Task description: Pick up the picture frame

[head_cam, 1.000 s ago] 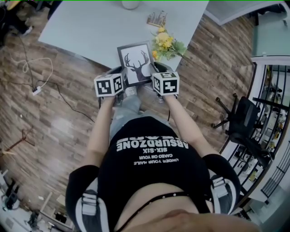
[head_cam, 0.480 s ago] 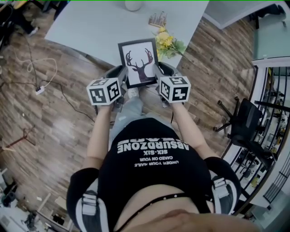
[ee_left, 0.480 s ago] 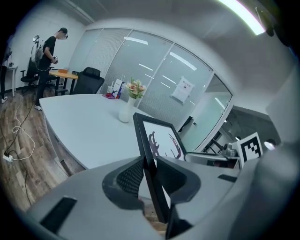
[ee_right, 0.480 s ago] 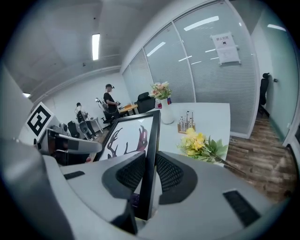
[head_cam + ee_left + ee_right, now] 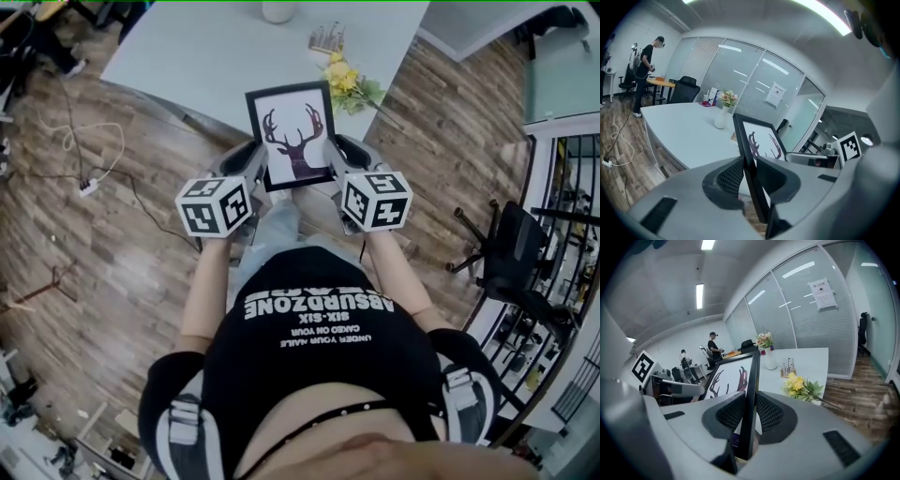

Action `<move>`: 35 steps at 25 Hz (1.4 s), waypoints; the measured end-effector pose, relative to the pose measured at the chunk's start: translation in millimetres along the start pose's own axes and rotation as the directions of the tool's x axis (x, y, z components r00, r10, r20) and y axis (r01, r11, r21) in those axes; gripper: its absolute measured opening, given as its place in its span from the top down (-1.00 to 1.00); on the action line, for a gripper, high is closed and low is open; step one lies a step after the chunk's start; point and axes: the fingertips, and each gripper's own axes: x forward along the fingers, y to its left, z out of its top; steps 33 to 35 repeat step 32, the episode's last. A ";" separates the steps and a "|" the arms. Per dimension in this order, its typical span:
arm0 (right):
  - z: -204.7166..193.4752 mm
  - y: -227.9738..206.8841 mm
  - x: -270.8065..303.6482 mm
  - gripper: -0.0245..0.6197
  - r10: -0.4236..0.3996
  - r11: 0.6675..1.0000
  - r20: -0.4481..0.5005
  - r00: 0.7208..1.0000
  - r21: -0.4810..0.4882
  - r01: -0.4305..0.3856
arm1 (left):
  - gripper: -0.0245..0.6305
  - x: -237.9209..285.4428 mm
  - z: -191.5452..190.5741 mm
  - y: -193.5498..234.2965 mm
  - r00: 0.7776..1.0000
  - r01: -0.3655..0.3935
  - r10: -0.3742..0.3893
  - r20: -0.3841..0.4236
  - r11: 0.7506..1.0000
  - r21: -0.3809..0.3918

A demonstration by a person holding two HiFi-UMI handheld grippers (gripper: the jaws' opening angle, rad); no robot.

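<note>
The picture frame [image 5: 292,136] is black with a deer-antler print on white. It hangs in the air above the near edge of the white table [image 5: 197,56], its picture facing up toward the head view. My left gripper [image 5: 256,161] is shut on the frame's left edge and my right gripper [image 5: 339,157] on its right edge. In the left gripper view the frame's rim [image 5: 749,154] runs edge-on between the ribbed pads of my left gripper [image 5: 750,177]. The right gripper view shows the same: the frame [image 5: 733,376] is clamped in my right gripper [image 5: 749,414].
Yellow flowers [image 5: 349,86] lie on the table just behind the frame, beside a small holder [image 5: 326,39] and a white vase [image 5: 277,9]. A black office chair [image 5: 511,262] stands to the right on the wooden floor. A person [image 5: 644,61] stands at a far desk.
Both grippers have risen together with the frame between them. The frame has lifted off the table's near edge and sits higher and closer to the head camera.
</note>
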 end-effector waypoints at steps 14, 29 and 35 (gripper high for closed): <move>-15.0 17.7 -56.4 0.66 0.003 0.999 0.048 0.999 0.038 -0.005 | 0.64 -40.4 -14.1 -37.5 0.998 0.048 -0.050 0.035 0.998 0.033; -28.2 18.8 -88.6 0.66 -0.011 0.999 0.061 0.998 0.040 0.008 | 0.64 -51.9 -31.8 -59.9 0.997 0.068 -0.069 0.029 0.997 0.037; -33.1 16.3 -92.2 0.66 -0.015 0.999 0.056 0.998 0.042 0.013 | 0.64 -51.2 -36.7 -63.4 0.997 0.069 -0.070 0.023 0.997 0.040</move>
